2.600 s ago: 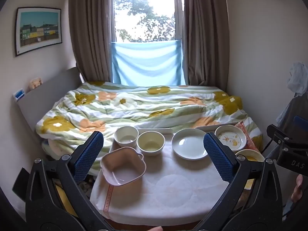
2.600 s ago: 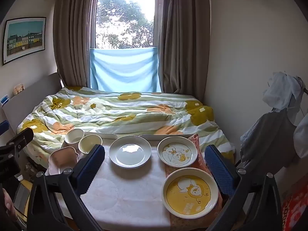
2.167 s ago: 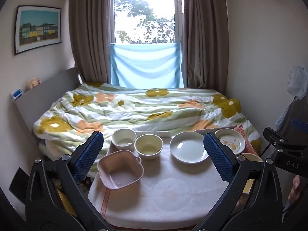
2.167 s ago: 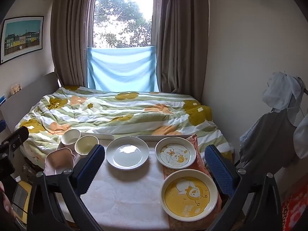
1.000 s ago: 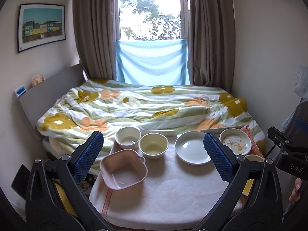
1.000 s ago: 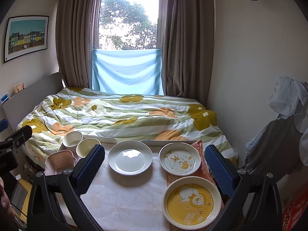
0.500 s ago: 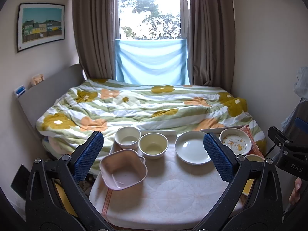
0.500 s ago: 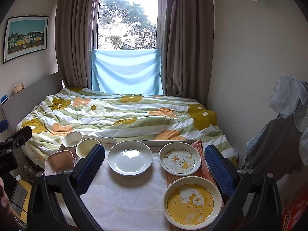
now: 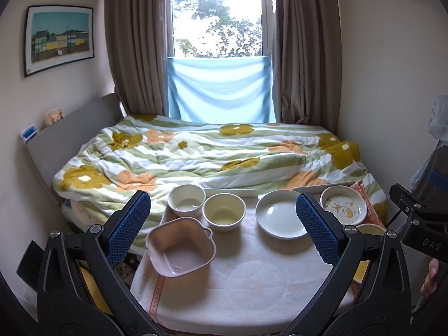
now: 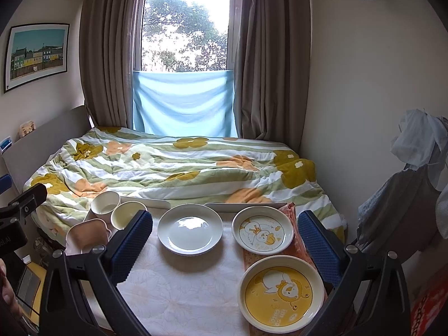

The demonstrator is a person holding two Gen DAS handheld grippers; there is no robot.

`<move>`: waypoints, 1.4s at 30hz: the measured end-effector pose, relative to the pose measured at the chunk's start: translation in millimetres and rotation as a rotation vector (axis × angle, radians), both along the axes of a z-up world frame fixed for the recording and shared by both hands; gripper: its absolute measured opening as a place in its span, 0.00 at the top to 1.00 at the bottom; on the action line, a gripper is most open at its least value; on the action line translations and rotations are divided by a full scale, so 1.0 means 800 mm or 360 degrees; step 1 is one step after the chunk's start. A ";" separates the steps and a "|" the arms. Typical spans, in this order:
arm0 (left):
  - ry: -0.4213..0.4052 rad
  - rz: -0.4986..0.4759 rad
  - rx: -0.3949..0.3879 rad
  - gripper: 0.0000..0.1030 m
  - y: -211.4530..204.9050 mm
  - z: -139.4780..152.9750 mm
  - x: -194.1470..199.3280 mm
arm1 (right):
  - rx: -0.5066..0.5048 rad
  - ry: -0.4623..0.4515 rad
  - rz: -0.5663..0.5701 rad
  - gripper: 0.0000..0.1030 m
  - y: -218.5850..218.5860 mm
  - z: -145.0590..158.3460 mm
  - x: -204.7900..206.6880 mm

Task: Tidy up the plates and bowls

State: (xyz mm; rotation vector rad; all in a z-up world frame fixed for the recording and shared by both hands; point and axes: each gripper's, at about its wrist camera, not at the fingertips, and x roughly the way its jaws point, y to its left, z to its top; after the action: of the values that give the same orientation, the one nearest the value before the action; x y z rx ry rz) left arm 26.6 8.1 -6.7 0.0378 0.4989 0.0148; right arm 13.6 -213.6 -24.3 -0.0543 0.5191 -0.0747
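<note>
Still no shift; both grippers (fingers apart) hovering

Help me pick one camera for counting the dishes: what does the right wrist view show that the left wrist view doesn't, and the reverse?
Right wrist only: the whole yellow cartoon plate at the near right; the left view catches just a sliver of its rim.

Left wrist only: the inside of the pink square dish and both round bowls, white and cream, unobstructed; the right view partly hides them behind a finger.

Both: the plain white plate, the duck plate, the quilted table cover, and both open, empty grippers, left and right.
</note>
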 end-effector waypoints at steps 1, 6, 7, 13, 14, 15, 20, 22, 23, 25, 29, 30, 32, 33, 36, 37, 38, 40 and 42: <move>-0.0001 0.0001 0.0002 0.00 0.000 0.000 0.000 | 0.0001 0.0001 0.0001 0.00 0.000 0.000 0.000; -0.0001 -0.0001 -0.0001 0.00 0.000 0.000 0.000 | 0.0003 0.0002 -0.0001 0.00 0.001 0.000 0.000; -0.0001 0.0001 0.0000 0.00 0.000 0.000 0.000 | 0.0004 0.0001 -0.0002 0.00 0.002 0.000 0.000; 0.0002 -0.0004 -0.0008 0.00 0.003 -0.002 0.000 | 0.0011 -0.0002 -0.0008 0.00 0.006 0.000 -0.001; 0.0001 -0.0004 -0.0008 0.00 0.003 -0.002 0.001 | 0.0010 -0.0002 -0.0007 0.00 0.006 0.000 -0.002; -0.0001 -0.0005 -0.0007 0.00 0.003 -0.002 0.000 | 0.0010 -0.0002 -0.0007 0.00 0.006 0.000 -0.002; 0.0004 -0.0009 -0.0003 0.00 0.004 -0.002 0.000 | 0.0013 -0.0004 -0.0009 0.00 0.005 0.000 -0.001; -0.0006 -0.0005 0.0008 0.00 0.005 -0.001 -0.002 | 0.0015 -0.0012 -0.0004 0.00 0.008 -0.001 -0.004; -0.0020 -0.0006 0.0010 0.00 0.006 0.000 -0.004 | 0.0014 -0.0018 0.0000 0.00 0.010 -0.001 -0.006; -0.0042 -0.0014 0.0018 0.00 0.004 0.003 -0.009 | 0.0007 -0.0024 0.0007 0.00 0.014 -0.002 -0.009; -0.0036 -0.0053 0.0049 0.00 -0.003 0.004 -0.005 | 0.0021 -0.0003 0.0004 0.00 0.016 -0.004 -0.014; -0.0023 -0.0068 0.0057 0.00 -0.006 0.004 -0.002 | 0.0030 0.0008 -0.0007 0.00 0.011 -0.003 -0.013; 0.0010 -0.0117 0.0067 0.00 -0.012 0.001 0.008 | 0.0047 0.0033 -0.0038 0.00 0.006 -0.006 -0.014; 0.0031 -0.0156 0.0066 0.00 -0.016 -0.002 0.013 | 0.0056 0.0048 -0.0065 0.00 0.001 -0.008 -0.015; 0.0103 -0.0264 0.0075 0.00 -0.033 -0.019 0.029 | 0.0083 0.0098 -0.0166 0.00 -0.014 -0.021 -0.019; 0.0140 -0.0315 0.0071 0.00 -0.040 -0.027 0.036 | 0.0096 0.0119 -0.0206 0.00 -0.020 -0.027 -0.020; 0.0182 -0.0367 0.0066 0.00 -0.048 -0.037 0.044 | 0.0111 0.0145 -0.0251 0.00 -0.026 -0.035 -0.023; 0.0268 -0.0469 0.0065 0.00 -0.068 -0.060 0.058 | 0.0146 0.0195 -0.0340 0.00 -0.045 -0.051 -0.028; 0.0361 -0.0560 0.0072 0.00 -0.092 -0.086 0.073 | 0.0192 0.0267 -0.0418 0.00 -0.067 -0.072 -0.035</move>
State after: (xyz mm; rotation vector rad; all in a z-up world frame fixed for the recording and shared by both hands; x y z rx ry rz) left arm 85.3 -65.9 -75.6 0.1723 0.7132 -0.3258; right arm -14.3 -266.9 -81.7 0.1268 0.6953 -0.2971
